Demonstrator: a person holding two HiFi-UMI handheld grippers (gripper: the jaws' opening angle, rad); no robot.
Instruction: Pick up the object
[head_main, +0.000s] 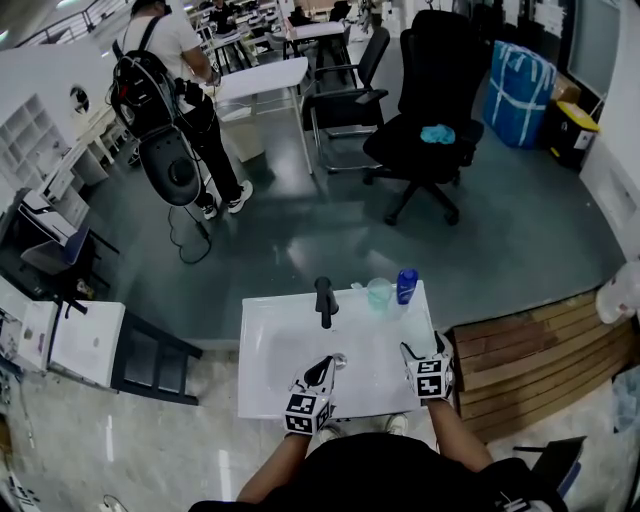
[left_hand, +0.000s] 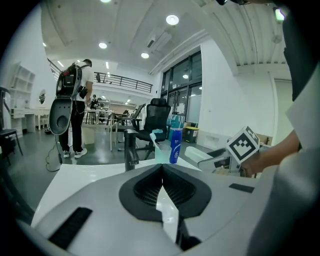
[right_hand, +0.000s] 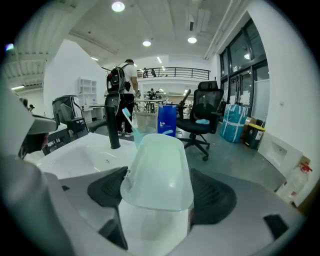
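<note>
A pale green translucent plastic dish (right_hand: 157, 167) fills the middle of the right gripper view, and my right gripper (right_hand: 159, 200) is shut on it, one dark pad on each side. In the head view that right gripper (head_main: 424, 352) is over the right rim of the white sink (head_main: 270, 345). My left gripper (head_main: 320, 375) hovers over the basin's front; its jaws meet with nothing between them in the left gripper view (left_hand: 162, 177). On the sink's back edge stand a black faucet (head_main: 324, 300), a clear cup with a toothbrush (head_main: 379, 292) and a blue bottle (head_main: 406, 285).
A wooden pallet (head_main: 530, 350) lies right of the sink and a white cabinet (head_main: 85, 340) to its left. Farther back are a black office chair (head_main: 430, 110), a blue bag (head_main: 520, 90) and a standing person with a backpack (head_main: 165, 60).
</note>
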